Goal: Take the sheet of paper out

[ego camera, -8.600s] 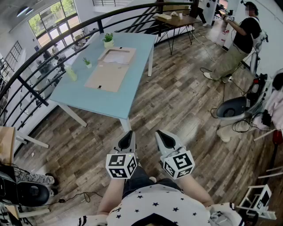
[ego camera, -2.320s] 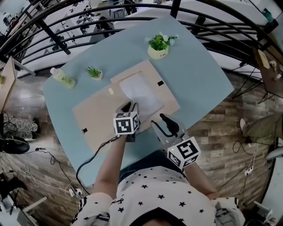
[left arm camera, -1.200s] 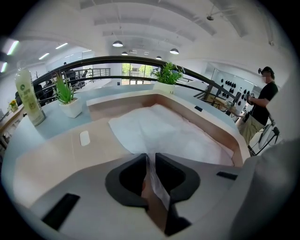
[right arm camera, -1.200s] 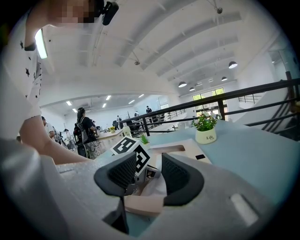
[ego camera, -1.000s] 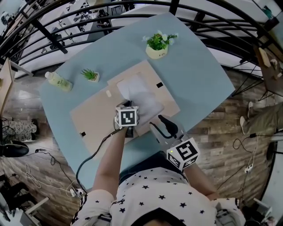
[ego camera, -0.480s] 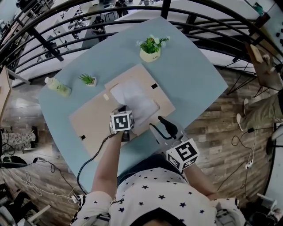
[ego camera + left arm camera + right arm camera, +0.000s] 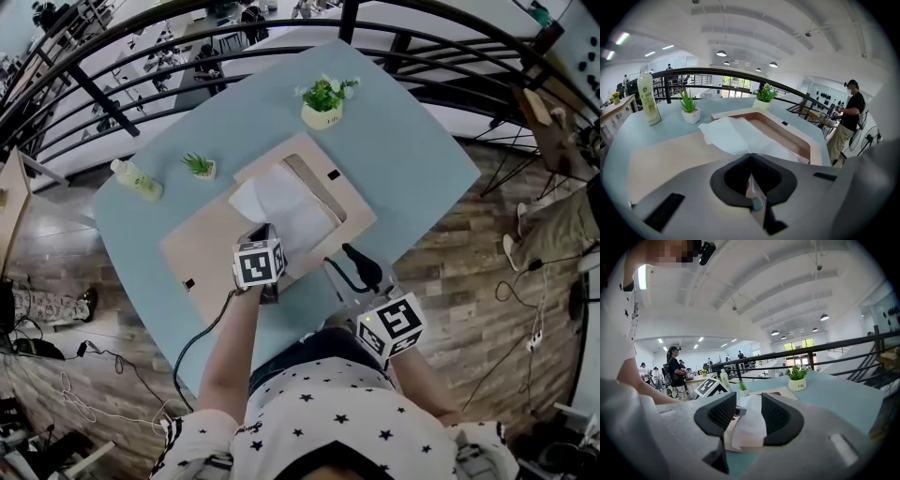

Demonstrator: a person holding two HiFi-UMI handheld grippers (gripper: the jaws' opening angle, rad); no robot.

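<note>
- The sheet of paper (image 7: 281, 202) is white, thin and creased. Its near edge is raised, pinched in the closed left claw (image 7: 266, 231). Its left part lies over the rim, and the rest lies in the recess.
- The cardboard frame (image 7: 359, 214) is tan and shallow. It lies flat near the middle of the counter (image 7: 412, 141), with its brown recess partly showing.

paper (image 7: 277, 201) on cardboard (image 7: 212, 251) mid table (image 7: 412, 159), potted plant (image 7: 322, 101) behind, bottle (image 7: 136, 179) far l.

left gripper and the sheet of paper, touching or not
Touching. The left gripper is shut on the near edge of the sheet of paper, seen plainly in the left gripper view.
</note>
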